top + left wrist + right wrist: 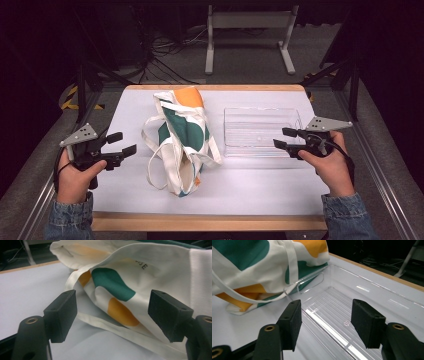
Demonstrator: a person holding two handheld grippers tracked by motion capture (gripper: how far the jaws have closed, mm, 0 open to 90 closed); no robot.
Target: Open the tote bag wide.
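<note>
- Canvas tote bag (181, 142), printed green and orange, lies mid-table, just left of a clear plastic tray (235, 131) holding nothing.
- Left gripper (121, 143) spread, aimed at the bag.
- Right gripper (282, 138) spread over the tray's edge, gripping nothing.

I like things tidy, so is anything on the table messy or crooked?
The cloth bag lies crumpled on its side in the middle of the table, and its straps sprawl out loose. The clear tray beside it sits straight and looks empty. Nothing looks spilled or broken.
</note>
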